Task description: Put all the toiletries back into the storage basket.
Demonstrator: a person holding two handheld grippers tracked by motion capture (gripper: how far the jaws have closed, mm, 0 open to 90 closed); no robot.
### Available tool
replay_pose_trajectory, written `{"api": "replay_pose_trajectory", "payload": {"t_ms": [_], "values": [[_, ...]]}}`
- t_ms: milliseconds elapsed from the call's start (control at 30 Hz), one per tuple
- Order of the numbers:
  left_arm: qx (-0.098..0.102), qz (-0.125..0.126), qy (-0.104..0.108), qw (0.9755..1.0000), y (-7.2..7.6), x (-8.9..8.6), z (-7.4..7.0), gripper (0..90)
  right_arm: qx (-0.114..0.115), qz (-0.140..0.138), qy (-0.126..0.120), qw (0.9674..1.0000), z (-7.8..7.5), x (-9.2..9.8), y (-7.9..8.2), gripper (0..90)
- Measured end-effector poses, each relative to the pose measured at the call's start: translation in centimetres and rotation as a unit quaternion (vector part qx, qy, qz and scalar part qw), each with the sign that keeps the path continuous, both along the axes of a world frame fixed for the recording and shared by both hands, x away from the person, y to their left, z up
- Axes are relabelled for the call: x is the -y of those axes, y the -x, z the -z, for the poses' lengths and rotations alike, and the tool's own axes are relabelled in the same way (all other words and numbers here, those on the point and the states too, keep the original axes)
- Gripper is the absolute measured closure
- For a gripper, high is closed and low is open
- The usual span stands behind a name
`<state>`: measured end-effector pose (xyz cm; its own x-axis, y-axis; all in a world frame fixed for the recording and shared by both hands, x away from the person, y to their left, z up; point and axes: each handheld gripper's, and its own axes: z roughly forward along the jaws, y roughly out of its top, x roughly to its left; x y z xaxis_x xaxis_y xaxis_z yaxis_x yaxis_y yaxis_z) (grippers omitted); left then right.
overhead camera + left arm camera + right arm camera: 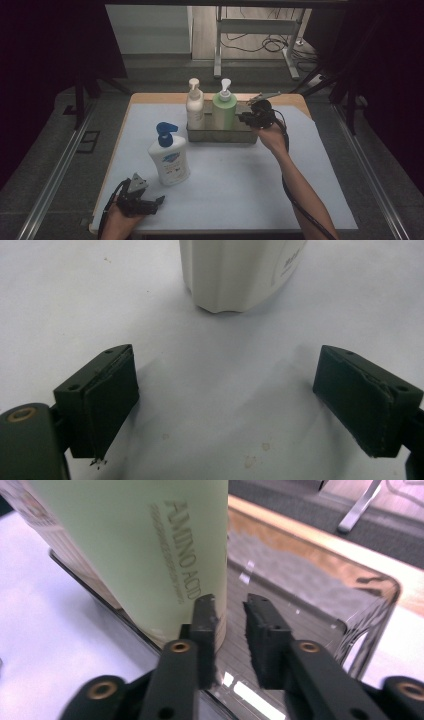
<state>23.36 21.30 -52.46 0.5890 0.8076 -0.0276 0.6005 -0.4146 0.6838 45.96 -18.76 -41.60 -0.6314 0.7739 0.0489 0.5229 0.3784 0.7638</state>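
A white bottle with a blue pump (169, 156) stands on the white mat at the front left; its base (235, 275) rises just ahead of my left gripper (226, 352). That left gripper (152, 204) lies low by the table's front left corner, jaws wide open and empty. A metal tray (220, 134) at the back holds a cream pump bottle (194, 104) and a green pump bottle (224, 107). My right gripper (244, 118) hovers at the tray's right end. In the right gripper view, the right gripper (230, 601) has a narrow gap with nothing in it, its left jaw beside the green bottle (140, 545).
The white mat (240, 175) covers most of the wooden table. The tray's right half (310, 595) holds nothing. A metal clip-like tool (265, 96) lies behind the right gripper near the back edge. A table frame and cables stand on the floor beyond.
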Motion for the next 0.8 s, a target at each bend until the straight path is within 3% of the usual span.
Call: {"api": "replay_pose_trajectory", "payload": {"t_ms": [167, 367, 800], "values": [[0.000, 0.000, 0.000, 1.0000, 0.0, 0.0, 0.0, 10.6, -0.009, 0.000, 0.014, 0.9999, 0.4, -0.8, -1.0, 89.5], [0.000, 0.000, 0.000, 1.0000, 0.0, 0.0, 0.0, 10.6, -0.014, 0.004, 0.029, 0.9995, 0.7, -1.6, -2.2, 89.8], [-0.001, 0.000, 0.001, 1.0000, 0.0, 0.0, 0.0, 10.6, -0.030, -0.002, 0.031, 0.9991, 2.2, -2.3, -3.9, 89.8]]}}
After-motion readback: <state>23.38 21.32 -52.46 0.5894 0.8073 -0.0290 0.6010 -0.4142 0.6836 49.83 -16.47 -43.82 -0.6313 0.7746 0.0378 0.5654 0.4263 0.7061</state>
